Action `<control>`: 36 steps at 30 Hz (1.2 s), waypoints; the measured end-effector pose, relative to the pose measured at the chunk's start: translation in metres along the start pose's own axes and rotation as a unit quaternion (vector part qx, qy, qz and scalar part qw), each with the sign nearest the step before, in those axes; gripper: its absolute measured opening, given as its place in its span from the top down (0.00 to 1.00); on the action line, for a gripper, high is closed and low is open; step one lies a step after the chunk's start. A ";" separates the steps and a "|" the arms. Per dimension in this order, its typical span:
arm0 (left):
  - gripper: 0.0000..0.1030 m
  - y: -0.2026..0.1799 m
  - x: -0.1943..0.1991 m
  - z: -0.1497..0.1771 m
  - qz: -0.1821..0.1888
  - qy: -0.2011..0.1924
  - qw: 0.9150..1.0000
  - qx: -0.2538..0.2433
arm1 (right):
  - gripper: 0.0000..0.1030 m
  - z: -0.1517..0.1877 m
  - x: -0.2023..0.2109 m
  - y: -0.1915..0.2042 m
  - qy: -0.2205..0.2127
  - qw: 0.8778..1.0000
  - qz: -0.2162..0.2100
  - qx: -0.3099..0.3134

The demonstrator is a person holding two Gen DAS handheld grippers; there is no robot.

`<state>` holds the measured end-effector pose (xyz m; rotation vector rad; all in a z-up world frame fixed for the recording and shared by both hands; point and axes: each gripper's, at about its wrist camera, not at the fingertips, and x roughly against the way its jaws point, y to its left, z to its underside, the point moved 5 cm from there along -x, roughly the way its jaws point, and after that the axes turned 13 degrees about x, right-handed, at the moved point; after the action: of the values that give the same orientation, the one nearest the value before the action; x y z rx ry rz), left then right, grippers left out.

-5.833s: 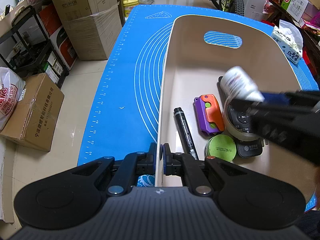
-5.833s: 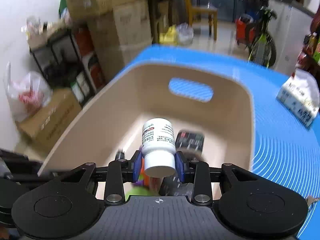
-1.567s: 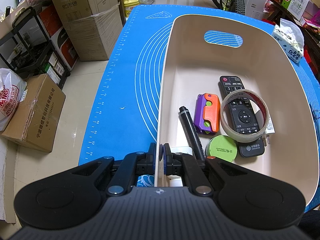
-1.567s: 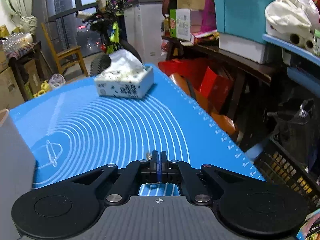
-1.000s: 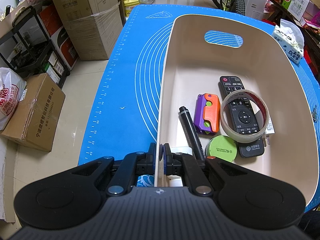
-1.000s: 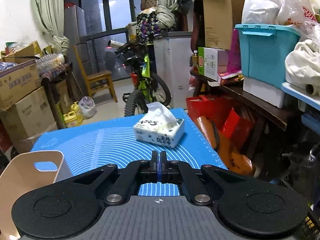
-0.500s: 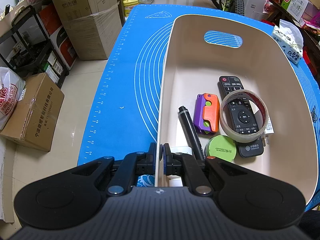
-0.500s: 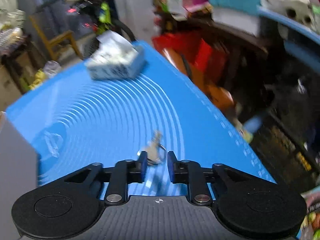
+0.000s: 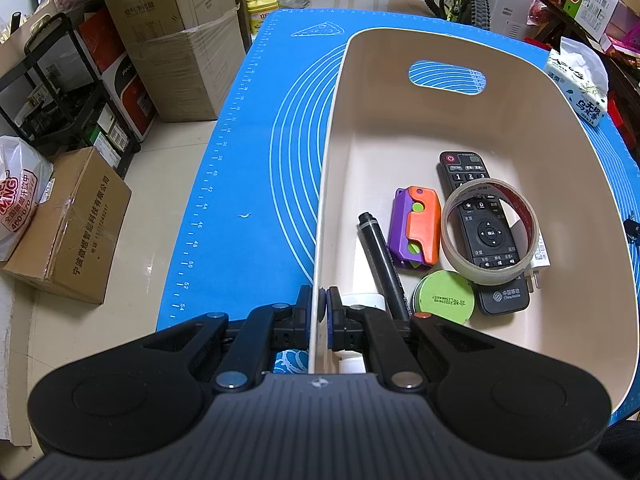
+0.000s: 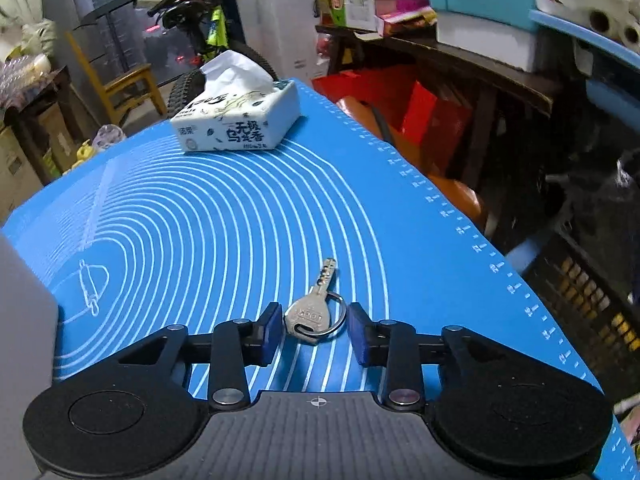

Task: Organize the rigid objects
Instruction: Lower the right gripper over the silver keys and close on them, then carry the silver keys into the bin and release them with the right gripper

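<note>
While the left gripper [image 9: 319, 311] stays clamped on the bin [image 9: 320, 240] rim, the right gripper [image 10: 314, 334] hangs open over a key [image 10: 310, 312] lying flat on the blue mat [image 10: 224, 232], its head between the pads, blade pointing away.

- Cardboard box [image 9: 68, 224] on the floor, left of the left hand-held gripper: black Chinese print "宁波微煜智能科技有限公司".
- White plastic bag [image 9: 18, 204], far left: red letters "MING" and "400-070".
- Blue mat [image 9: 240, 184] on the desk: a white ruler scale along its edge, reading 46, 48, 50, 52, 54.
- Black remote [image 9: 486, 232] in the bin, ahead and right: "中国移动 China Mobile".
- Tissue pack [image 10: 240, 118], ahead of the right hand-held gripper: large characters "无极乌龙香".
- Key [image 10: 310, 310]: stamped letters, too small to read.
</note>
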<state>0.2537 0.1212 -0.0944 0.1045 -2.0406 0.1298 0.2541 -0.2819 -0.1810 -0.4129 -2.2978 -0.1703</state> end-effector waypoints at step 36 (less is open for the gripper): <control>0.92 0.000 -0.001 0.000 0.000 0.000 1.000 0.000 | 0.82 -0.018 0.009 0.033 -0.037 0.986 0.028 0.163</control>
<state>0.2543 0.1207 -0.0951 0.1057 -2.0396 0.1303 0.2715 -0.2533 -0.1621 -0.3169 -2.3296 0.2507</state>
